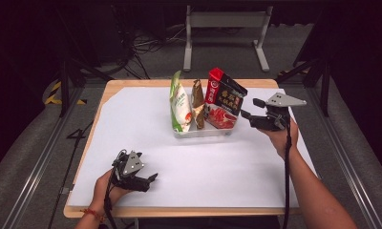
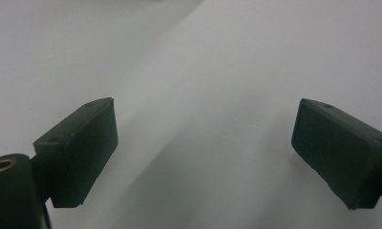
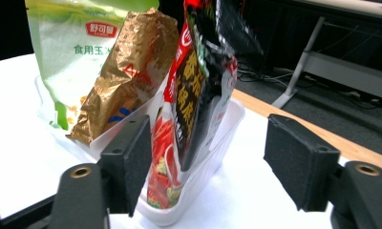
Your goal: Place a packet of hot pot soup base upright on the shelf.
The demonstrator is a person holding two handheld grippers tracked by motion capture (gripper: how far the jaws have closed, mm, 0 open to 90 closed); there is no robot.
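Standing in a tray point(image 1: 203, 132) — three pouches; right gripper point(image 1: 250, 109) beside it, left gripper point(image 1: 153, 178) near the counter point(image 1: 132, 83) edge, both jaws wide, empty.

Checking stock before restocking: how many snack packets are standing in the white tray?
3, upright in the white tray: green-and-white packet at left, gold packet in the middle, red-and-black packet at right. Smaller ones could hide behind them.

High view overhead, facing forward; right gripper view close on tray point(image 3: 189, 200)
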